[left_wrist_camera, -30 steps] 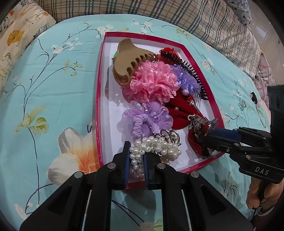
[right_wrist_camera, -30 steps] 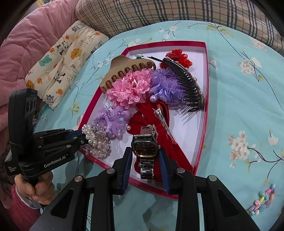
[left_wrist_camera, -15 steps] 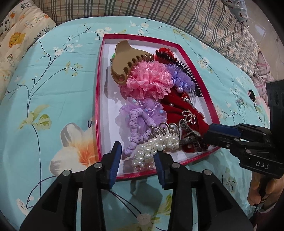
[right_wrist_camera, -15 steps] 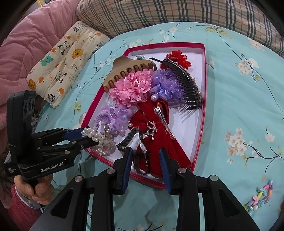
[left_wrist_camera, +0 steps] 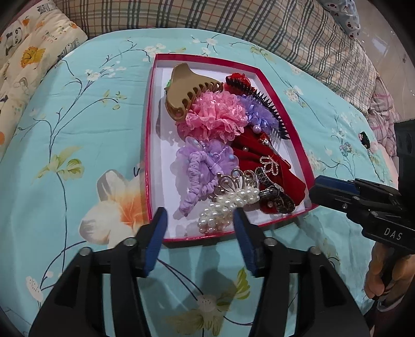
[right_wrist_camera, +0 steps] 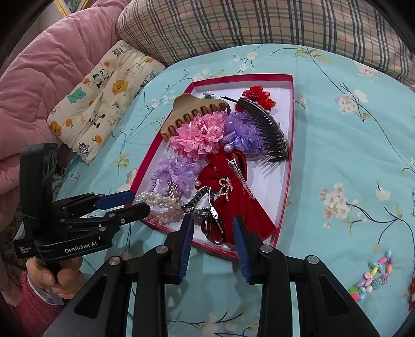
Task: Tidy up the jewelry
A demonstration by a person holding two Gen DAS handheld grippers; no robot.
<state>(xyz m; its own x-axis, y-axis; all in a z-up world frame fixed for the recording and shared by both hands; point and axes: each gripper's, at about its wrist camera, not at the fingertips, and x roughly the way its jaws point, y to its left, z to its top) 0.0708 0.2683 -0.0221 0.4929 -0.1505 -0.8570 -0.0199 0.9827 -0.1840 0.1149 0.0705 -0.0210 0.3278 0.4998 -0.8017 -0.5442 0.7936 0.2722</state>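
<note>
A bed with a turquoise floral bedspread [left_wrist_camera: 85, 124] is carrying everything, with a plaid quilt [right_wrist_camera: 259, 23] and a pink padded blanket [right_wrist_camera: 52, 59] lying along its far side. A shallow red-rimmed box with a white floor [left_wrist_camera: 160, 160] is sitting on the bedspread, crowded with hair pieces and jewelry.

The left hand-held gripper [left_wrist_camera: 199, 228] is hovering over the box's near edge. Its jaws have just been opening and are now standing well apart, gripping nothing. A white pearl bracelet [left_wrist_camera: 228, 207] is lying on the box floor between the blue pads without visibly touching them, partly resting against a silver crown-shaped ornament [left_wrist_camera: 233, 181].

The right hand-held gripper [right_wrist_camera: 212, 233] is hanging over the box's near corner with its jaws partly open. A metal-band wristwatch [right_wrist_camera: 207, 212] is lying between them on a red velvet bow [right_wrist_camera: 233, 197]; the pads are not pressing on it.

Further back in the box, a tan plastic claw clip [left_wrist_camera: 186, 90], a pink lace flower scrunchie [left_wrist_camera: 215, 116] and a black comb [right_wrist_camera: 269, 134] are lying close together. A multicoloured bead bracelet [right_wrist_camera: 373, 277] is lying on the bedspread, well apart from the box.
</note>
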